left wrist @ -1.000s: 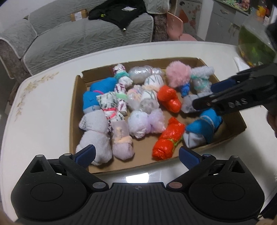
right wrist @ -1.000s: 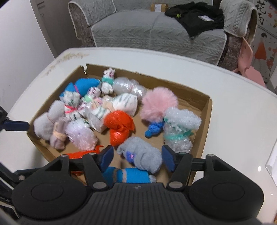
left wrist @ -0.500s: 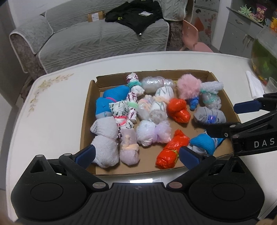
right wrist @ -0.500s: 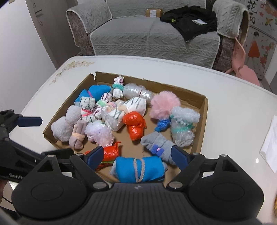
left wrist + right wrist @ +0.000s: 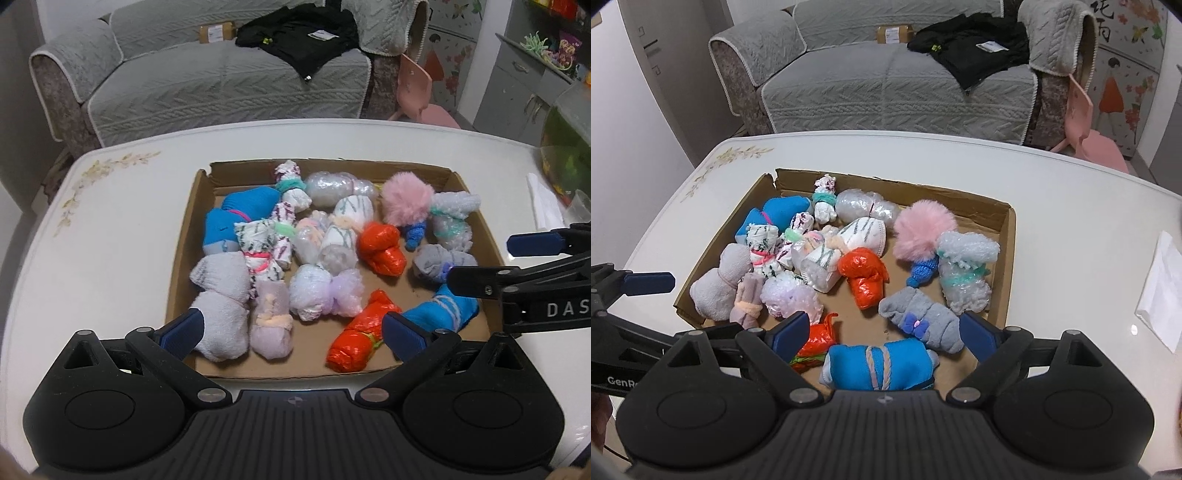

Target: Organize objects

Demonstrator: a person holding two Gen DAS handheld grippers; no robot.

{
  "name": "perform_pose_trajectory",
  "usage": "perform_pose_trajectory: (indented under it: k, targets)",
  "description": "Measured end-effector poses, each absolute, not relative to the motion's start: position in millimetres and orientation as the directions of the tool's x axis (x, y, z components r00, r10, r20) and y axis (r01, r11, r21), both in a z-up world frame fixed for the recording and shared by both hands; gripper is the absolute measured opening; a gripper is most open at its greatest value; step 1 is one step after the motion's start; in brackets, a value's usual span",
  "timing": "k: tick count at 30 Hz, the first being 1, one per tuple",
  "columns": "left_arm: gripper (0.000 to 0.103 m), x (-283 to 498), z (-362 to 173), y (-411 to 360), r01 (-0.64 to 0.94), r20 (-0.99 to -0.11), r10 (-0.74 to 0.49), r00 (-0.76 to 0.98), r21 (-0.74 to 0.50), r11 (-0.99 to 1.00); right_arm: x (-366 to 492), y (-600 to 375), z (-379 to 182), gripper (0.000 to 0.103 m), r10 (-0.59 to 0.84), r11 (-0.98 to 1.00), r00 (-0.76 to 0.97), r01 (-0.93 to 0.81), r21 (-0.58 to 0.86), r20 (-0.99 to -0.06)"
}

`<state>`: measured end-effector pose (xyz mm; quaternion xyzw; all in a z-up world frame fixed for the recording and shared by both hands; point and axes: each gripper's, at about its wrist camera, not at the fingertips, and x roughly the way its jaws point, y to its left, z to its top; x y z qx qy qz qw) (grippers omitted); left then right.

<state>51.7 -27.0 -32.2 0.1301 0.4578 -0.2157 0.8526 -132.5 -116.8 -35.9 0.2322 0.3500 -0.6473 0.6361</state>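
Both claws hung released and empty over the near edge of the cardboard tray (image 5: 192, 206) on the white bench (image 5: 92, 240), left claw (image 5: 291, 326) and right claw (image 5: 882, 334) likely choosing among the rolled sock bundles inside. Only the right view showed the blue yarn-tied bundle (image 5: 882, 363) whole and the grey bundle's (image 5: 923, 321) purple bow; the left view showed the orange bundle (image 5: 354, 343) in full.

Right wrist: blue roll (image 5: 882, 365) bottom hidden behind gripper body; orange bundle (image 5: 816, 341) half covered by a jaw pad. Left wrist: grey roll (image 5: 437, 263) partly behind the right gripper (image 5: 517, 266), which is cut off at frame edge. Box (image 5: 184, 266) near wall hidden in both.
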Motion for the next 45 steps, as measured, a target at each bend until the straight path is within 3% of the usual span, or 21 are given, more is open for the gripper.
perform_pose_trajectory:
  k: [45]
  targets:
    - [0.103,60.1,-31.8,-20.0,0.492,-0.841,-0.248,0.481,0.025,0.87,-127.3,-120.8,-41.5,0.087,-0.648,0.082,-0.08,0.981,-0.174,-0.757]
